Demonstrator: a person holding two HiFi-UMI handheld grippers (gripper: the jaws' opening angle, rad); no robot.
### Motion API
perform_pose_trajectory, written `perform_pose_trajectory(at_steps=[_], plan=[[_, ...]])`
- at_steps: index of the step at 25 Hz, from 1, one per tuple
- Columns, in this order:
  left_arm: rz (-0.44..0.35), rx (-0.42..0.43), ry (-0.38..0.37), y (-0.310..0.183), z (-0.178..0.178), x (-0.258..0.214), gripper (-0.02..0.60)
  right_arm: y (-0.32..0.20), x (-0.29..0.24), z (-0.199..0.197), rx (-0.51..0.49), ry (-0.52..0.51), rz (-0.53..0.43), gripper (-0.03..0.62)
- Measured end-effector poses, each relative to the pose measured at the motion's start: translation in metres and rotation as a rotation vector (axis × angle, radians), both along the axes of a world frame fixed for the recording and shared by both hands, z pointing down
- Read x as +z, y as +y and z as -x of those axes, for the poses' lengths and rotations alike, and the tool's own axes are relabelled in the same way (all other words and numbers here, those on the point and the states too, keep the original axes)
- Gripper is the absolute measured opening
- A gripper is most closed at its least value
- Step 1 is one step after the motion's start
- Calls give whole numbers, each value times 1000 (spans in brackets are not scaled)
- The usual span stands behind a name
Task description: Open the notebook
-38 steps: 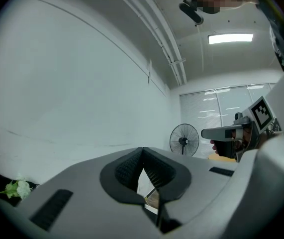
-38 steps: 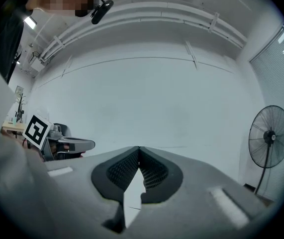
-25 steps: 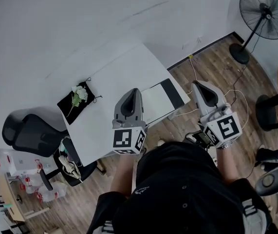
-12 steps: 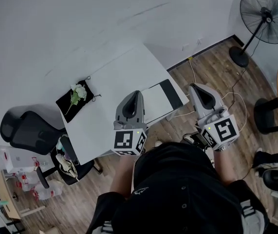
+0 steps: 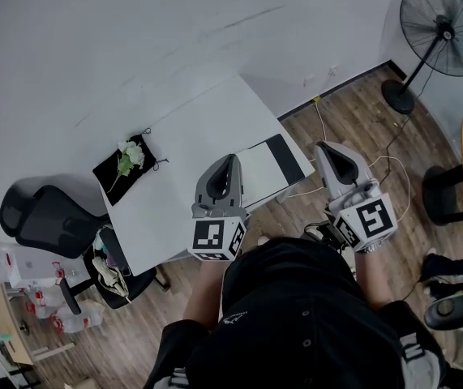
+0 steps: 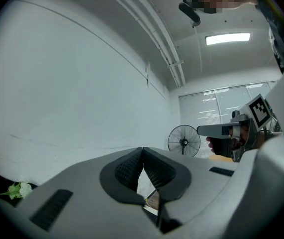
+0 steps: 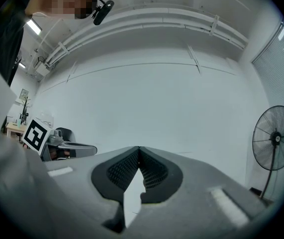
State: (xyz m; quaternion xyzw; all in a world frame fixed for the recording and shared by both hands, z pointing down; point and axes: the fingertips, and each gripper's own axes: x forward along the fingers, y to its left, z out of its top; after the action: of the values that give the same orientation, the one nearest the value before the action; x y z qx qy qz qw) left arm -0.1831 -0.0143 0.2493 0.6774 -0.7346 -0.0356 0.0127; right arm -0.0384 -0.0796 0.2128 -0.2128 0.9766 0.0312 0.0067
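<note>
The notebook [image 5: 270,167] lies closed at the near right corner of the white table [image 5: 182,148]; it is white with a black band along its right side. My left gripper [image 5: 229,163] hovers at the table's near edge, just left of the notebook, jaws shut and empty. In the left gripper view a sliver of the notebook [image 6: 151,202] shows below the closed left gripper [image 6: 142,151]. My right gripper [image 5: 327,151] is off the table, over the wooden floor to the notebook's right. In the right gripper view the right gripper [image 7: 139,150] is shut with nothing in it and faces the wall.
A black pouch with a white flower [image 5: 127,162] lies at the table's far left. A black office chair [image 5: 49,221] stands left of the table. A standing fan [image 5: 440,23] is at the far right, with cables [image 5: 393,164] on the floor near it.
Both grippers have drifted slightly nearer to me and the head view has shifted a little. The notebook has not moved.
</note>
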Motion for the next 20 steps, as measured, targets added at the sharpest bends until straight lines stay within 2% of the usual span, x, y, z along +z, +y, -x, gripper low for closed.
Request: perform_pose_trajectory(at_steps=[20], plan=[[-12,4,-6,-9,-1,-1,6,-9,1,0,4,9,-2,2]])
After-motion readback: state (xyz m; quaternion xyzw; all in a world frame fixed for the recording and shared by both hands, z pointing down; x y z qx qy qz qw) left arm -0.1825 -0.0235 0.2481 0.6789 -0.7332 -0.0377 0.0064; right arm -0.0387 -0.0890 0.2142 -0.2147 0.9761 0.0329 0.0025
